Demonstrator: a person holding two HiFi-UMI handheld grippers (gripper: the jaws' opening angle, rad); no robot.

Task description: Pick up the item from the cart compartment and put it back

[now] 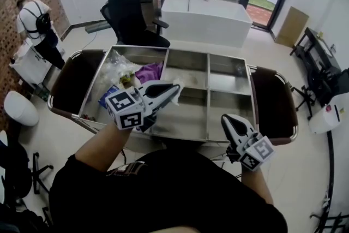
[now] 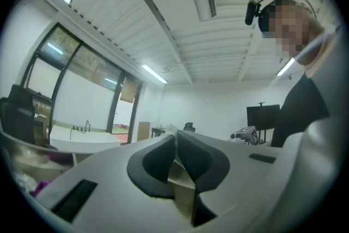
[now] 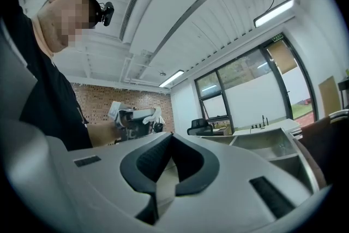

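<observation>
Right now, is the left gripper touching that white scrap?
Touching. Head view: the left gripper's shut tips pinch the white scrap above the cart.

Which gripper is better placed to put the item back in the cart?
Left: the left gripper pinches the white item above the cart; the right gripper is shut and empty by the near rim.

The head camera looks steeply down on the steel cart from its near side. Cameras on the left gripper and right gripper sit close by it, tilted upward. All views share the cart and the bathtub beyond.
</observation>
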